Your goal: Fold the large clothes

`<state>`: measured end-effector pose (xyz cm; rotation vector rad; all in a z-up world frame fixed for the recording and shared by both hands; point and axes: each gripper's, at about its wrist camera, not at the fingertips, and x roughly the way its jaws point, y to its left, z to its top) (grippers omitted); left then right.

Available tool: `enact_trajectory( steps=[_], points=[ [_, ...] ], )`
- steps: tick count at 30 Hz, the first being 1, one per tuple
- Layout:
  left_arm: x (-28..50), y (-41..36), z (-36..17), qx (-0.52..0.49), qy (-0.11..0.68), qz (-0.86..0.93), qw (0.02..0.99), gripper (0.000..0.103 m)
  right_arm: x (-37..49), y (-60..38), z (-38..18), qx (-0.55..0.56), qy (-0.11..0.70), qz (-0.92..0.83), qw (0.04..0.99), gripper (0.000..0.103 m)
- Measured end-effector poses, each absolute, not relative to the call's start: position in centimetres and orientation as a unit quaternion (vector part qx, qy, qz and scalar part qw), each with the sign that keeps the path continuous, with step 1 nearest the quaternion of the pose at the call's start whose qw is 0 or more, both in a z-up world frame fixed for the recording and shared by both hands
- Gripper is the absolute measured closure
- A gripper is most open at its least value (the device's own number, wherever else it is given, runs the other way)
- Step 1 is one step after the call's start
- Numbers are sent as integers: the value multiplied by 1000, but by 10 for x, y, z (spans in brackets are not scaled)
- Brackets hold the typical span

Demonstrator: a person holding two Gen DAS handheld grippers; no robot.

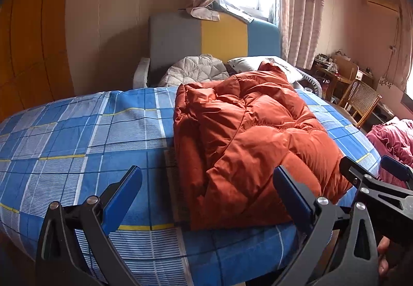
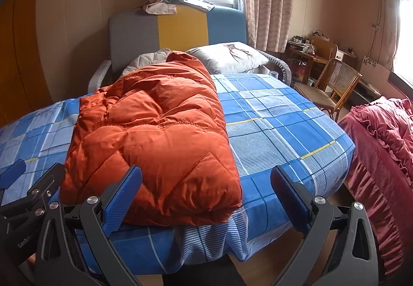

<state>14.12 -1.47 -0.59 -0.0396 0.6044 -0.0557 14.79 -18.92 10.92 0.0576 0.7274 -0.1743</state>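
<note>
An orange quilted down coat point(image 1: 247, 141) point(image 2: 155, 136) lies folded lengthwise on a bed with a blue plaid sheet point(image 1: 77, 136) point(image 2: 278, 120). Its near end reaches the bed's front edge. My left gripper point(image 1: 206, 188) hangs open just short of that end, with its right fingertip in front of the coat and nothing gripped. My right gripper point(image 2: 206, 190) is open too, its left finger point(image 2: 124, 195) in front of the coat's near corner, without holding it. Each gripper shows at the edge of the other's view.
At the head of the bed are a grey, yellow and blue headboard point(image 1: 214, 35), a white quilted garment point(image 1: 196, 69) and a grey pillow point(image 2: 227, 56). A wicker chair point(image 2: 333, 84) and a cluttered desk stand to the right. A dark red ruffled cover point(image 2: 382, 157) lies beside the bed.
</note>
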Motion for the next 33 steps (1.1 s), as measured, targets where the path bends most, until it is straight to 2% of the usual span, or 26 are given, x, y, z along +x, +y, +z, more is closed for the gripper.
enact_trajectory(
  steps=[33],
  points=[
    [127,-10,2,-22,279,-10,960,2,139,-185,113,32,351,-80,932,4]
  ],
)
